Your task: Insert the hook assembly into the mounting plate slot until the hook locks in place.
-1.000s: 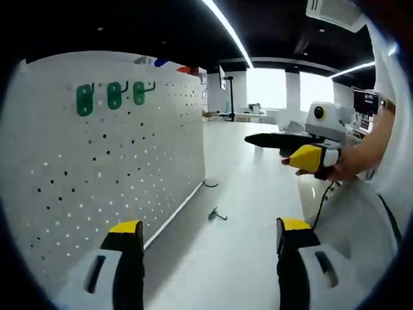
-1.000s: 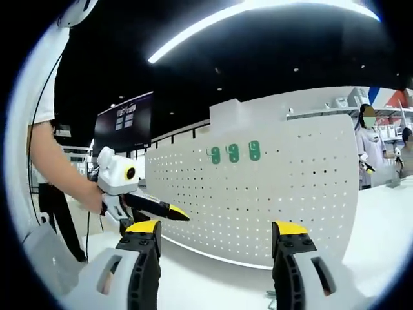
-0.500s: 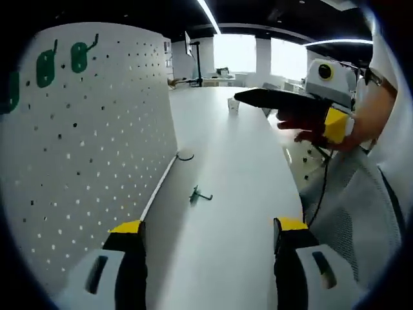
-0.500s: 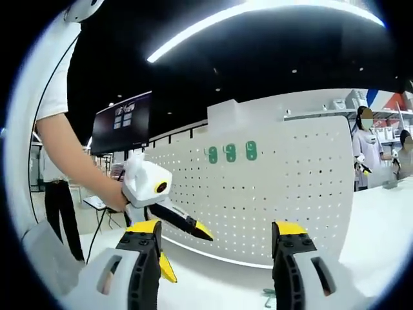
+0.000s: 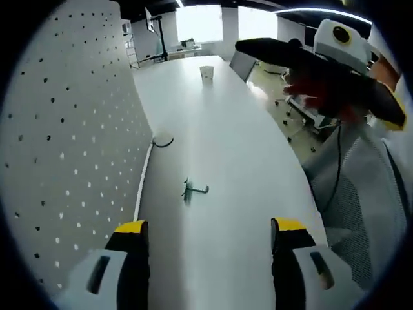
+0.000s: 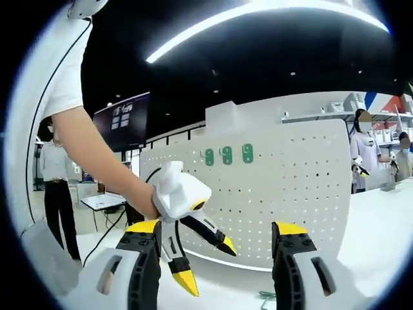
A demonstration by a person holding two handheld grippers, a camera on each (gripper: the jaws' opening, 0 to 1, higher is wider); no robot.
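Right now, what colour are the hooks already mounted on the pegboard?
Green. Three hooks sit in a row near the pegboard's top, clearest in the right gripper view.

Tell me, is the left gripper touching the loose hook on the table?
Apart. In the left gripper view, bare table separates the open left gripper from the hook.

1. The left gripper (image 6: pixel 205 261) is held low, tipped down, with its jaws wide apart and nothing between them.
2. The right gripper (image 5: pixel 322 71) is held up high and level.
3. A bare arm (image 6: pixel 97 161) is stretched out to the left gripper.
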